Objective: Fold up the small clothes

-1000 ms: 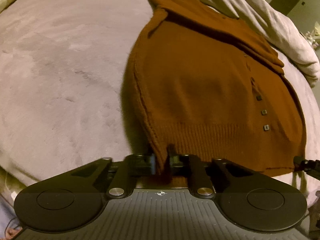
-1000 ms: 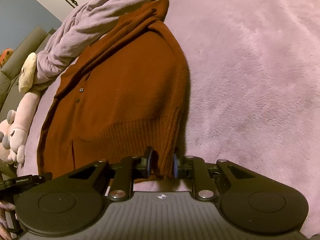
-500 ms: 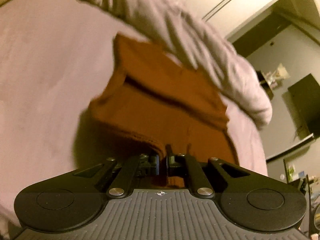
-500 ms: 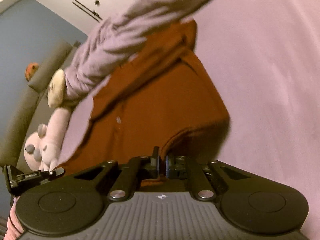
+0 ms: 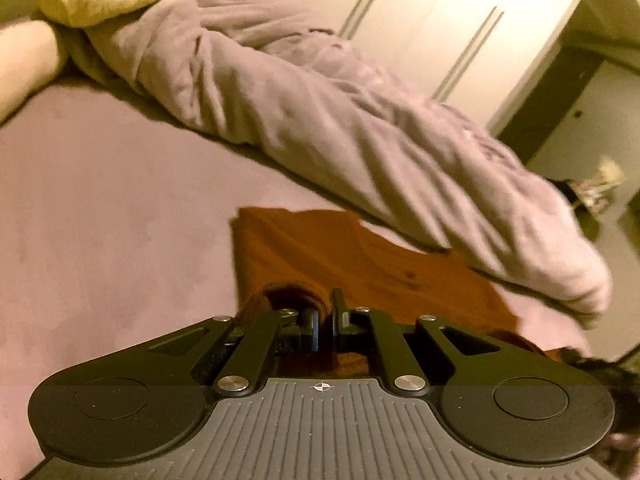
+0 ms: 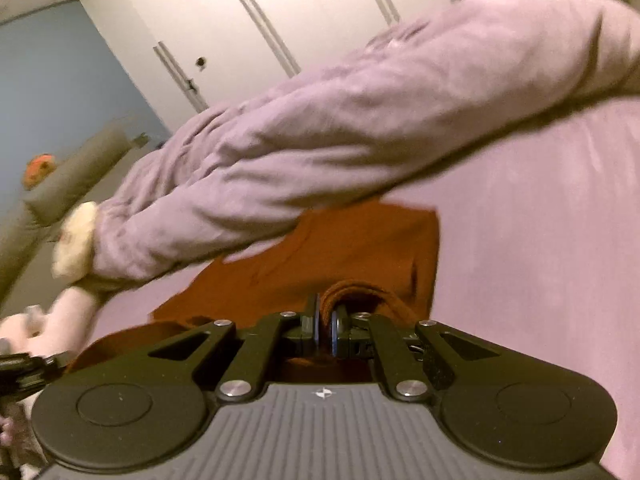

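We note the bed [image 5: 100,216] beneath both tongs, with a rolled blanket [image 5: 340,120] lying across it beyond them. The brown sweater [image 5: 320,252] lies ahead of the tongs, its near hem lifted and curling back over its body. Left tongs [image 5: 325,320] are clamped on one hem corner, right tongs [image 6: 325,320] on the other, equally near. We judge the hem must travel straight ahead, toward the collar end.
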Available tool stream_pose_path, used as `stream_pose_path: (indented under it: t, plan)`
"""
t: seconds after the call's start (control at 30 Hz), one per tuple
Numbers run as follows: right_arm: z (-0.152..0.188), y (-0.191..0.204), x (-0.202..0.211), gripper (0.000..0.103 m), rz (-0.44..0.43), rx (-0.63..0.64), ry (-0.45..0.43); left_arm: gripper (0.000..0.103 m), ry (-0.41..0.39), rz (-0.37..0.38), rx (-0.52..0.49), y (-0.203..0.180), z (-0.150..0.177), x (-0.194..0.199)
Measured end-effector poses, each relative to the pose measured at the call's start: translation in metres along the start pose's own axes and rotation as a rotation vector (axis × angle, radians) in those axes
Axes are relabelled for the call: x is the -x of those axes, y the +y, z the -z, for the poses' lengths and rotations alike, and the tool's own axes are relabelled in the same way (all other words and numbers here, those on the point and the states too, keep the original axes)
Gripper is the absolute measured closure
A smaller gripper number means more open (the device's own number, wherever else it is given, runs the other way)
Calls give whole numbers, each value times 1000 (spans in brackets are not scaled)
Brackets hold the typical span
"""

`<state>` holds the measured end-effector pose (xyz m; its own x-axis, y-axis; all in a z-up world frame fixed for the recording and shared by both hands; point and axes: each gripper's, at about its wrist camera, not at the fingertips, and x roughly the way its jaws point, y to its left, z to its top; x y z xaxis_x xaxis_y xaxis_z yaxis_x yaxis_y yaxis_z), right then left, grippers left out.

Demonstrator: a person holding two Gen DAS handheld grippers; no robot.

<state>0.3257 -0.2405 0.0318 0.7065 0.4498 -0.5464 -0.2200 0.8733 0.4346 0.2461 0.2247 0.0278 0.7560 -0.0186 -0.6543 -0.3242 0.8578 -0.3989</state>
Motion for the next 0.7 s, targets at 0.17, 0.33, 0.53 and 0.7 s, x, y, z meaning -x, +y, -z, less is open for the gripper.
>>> stream_pose_path:
  t: [0.17,0.33,0.53,0.7]
  plan:
    - [1,6,-38,94,105,123,-31,84,4,-119,-140,-3,11,-36]
    - [10,-12,-30,51,140,172,-64,53,10,-68,-202,21,24,-31]
    - [16,-22,-43,51,109,268,34,48,78,-11,-202,36,29,-43]
    - [7,-18,-76,51,79,252,105,35,125,6,-171,31,24,-70]
